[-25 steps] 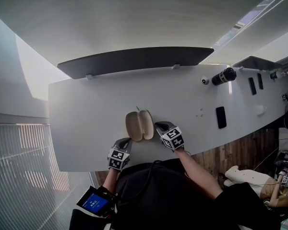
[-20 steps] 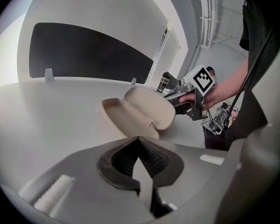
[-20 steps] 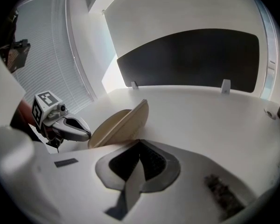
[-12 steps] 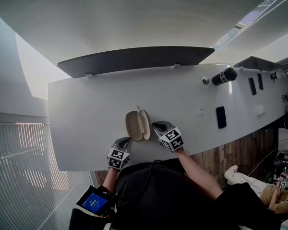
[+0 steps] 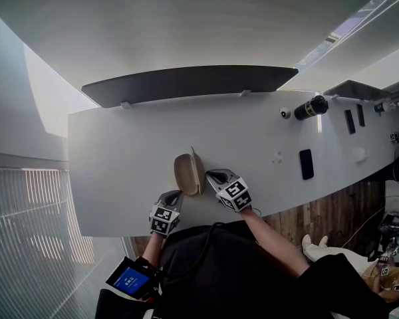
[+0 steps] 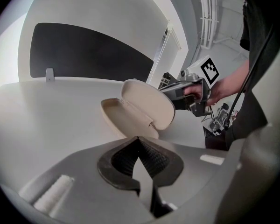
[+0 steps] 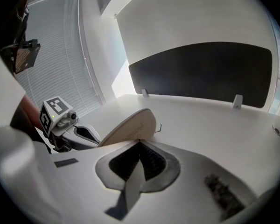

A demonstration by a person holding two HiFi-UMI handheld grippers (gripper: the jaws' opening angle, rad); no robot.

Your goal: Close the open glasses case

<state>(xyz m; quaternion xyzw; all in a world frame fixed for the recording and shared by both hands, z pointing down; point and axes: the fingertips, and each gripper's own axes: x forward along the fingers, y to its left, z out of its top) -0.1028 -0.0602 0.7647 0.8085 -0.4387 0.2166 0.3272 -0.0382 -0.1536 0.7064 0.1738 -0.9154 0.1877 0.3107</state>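
Observation:
A beige glasses case (image 5: 187, 173) lies on the white table (image 5: 120, 158) close to the front edge. Its lid (image 6: 147, 104) stands raised and leans over the base (image 6: 116, 117), partly open. My right gripper (image 5: 210, 174) is shut and its tips press the lid's outer side (image 7: 130, 126) from the right. The right gripper's tips (image 7: 140, 142) touch the lid's lower edge. My left gripper (image 5: 175, 195) is shut and holds nothing. It hovers just in front of the case, with its tips (image 6: 137, 138) a little short of the base.
A dark panel (image 5: 186, 83) runs along the table's far edge. At the right of the table lie a black phone (image 5: 306, 163), a black bottle (image 5: 310, 106) and a small white round thing (image 5: 284, 112). Window blinds (image 5: 33, 231) hang at the left.
The lid lay flat open beside the base; it now stands up and leans over it. My right gripper has moved left against the lid. The left gripper has stayed put.

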